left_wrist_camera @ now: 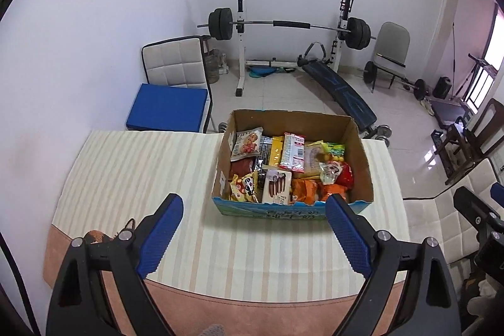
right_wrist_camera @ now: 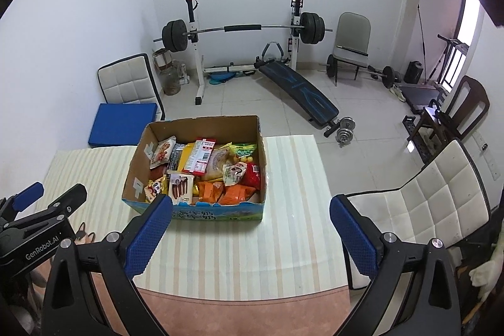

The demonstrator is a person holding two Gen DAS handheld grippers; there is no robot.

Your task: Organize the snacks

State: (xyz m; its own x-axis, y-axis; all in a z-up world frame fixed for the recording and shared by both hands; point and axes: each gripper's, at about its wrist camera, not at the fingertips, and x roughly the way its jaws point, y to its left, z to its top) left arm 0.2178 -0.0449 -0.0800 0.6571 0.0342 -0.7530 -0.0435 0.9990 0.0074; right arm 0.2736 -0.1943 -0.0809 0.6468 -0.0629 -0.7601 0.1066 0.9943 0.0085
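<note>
I hold both tongs, left (left_wrist_camera: 253, 233) and right (right_wrist_camera: 250, 233), spread wide and empty, short of the cardboard box (left_wrist_camera: 283, 211) on the counter (left_wrist_camera: 132, 175). The snacks (left_wrist_camera: 288, 167) all seem to lie inside it, so this fits packing finished or unpacking ahead.

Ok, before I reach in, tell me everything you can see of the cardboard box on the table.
The cardboard box is brown corrugated card, open-topped with no flaps showing, its low front wall printed blue and green with a ragged edge. It sits flat on the striped tablecloth, toward the far edge. White tape patches mark its inner left wall. It is filled with loose snack packets, mixed and overlapping. Neither gripper touches it.
</note>
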